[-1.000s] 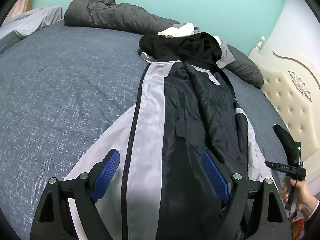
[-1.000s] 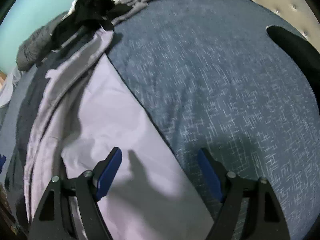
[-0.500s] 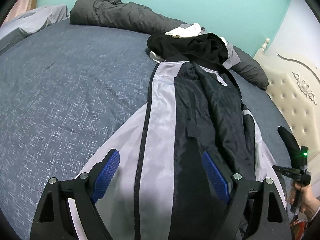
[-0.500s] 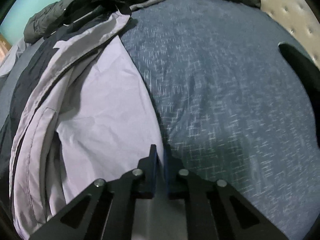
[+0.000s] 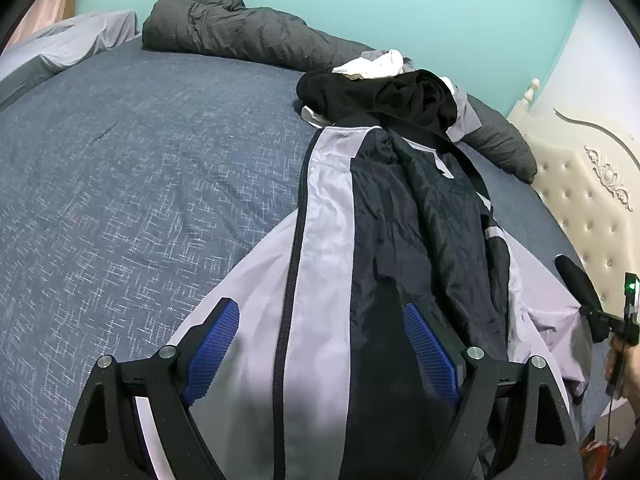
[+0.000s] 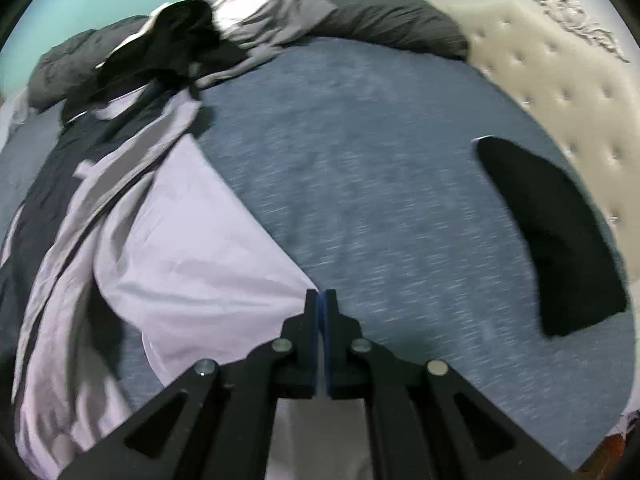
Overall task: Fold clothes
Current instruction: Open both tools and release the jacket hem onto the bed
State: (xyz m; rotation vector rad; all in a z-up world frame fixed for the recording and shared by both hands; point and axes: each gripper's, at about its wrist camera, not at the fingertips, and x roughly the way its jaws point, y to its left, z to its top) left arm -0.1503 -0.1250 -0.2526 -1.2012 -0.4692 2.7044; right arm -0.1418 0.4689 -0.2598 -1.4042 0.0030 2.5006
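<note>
Jacket [image 6: 192, 264] corner pinched between right fingers [image 6: 310, 320]

Jacket [image 5: 392, 240] lies along the bed [image 5: 140, 168] – clothes pile [image 5: 384, 88] behind it, headboard [image 5: 592, 200] right

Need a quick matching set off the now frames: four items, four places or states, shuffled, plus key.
Items:
1. left gripper
2. right gripper
3. black garment
4. grey duvet

Places or states:
A. bunched along the far edge of the bed by the teal wall
B. lying alone on the blue bedspread near the headboard
C. shut on the pale edge of the jacket
D. open over the jacket's zip, pads clear of the cloth

Pairs: 1-D, 2-C, 3-B, 4-A
</note>
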